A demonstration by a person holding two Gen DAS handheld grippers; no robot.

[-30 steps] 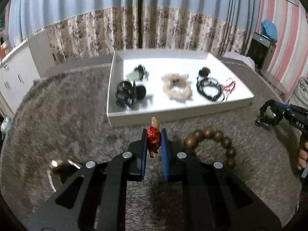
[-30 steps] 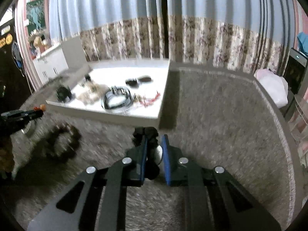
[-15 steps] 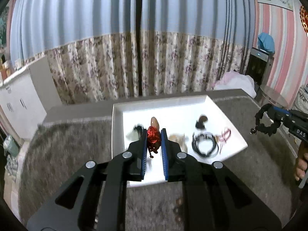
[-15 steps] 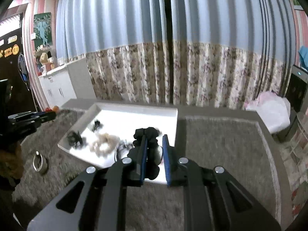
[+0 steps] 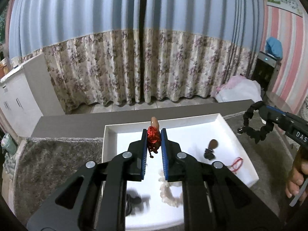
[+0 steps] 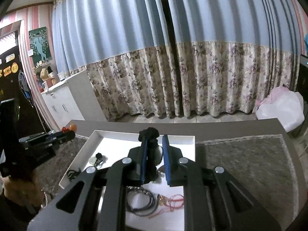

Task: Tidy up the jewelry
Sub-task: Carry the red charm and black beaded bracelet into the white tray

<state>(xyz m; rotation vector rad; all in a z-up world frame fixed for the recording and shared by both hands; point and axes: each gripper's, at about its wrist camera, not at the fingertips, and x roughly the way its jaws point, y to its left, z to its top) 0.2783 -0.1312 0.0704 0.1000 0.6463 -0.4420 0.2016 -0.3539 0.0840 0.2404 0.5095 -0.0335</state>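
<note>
The left gripper (image 5: pixel 154 140) hovers above the white tray (image 5: pixel 238 134), its jaws pinching a red-corded pendant (image 5: pixel 153 138) with an amber bead poking out past the tips. The right gripper (image 6: pixel 155 154) hangs over the same tray from the other side, jaws clamped on a black scrunchie (image 6: pixel 149 133) that bulges up between them. Down in the tray lie a cream scrunchie (image 5: pixel 169 192), a coil of dark cords (image 6: pixel 142 200) and thin red string bracelets (image 6: pixel 173 200). A shaggy grey rug (image 6: pixel 240 163) covers the bench around it.
</note>
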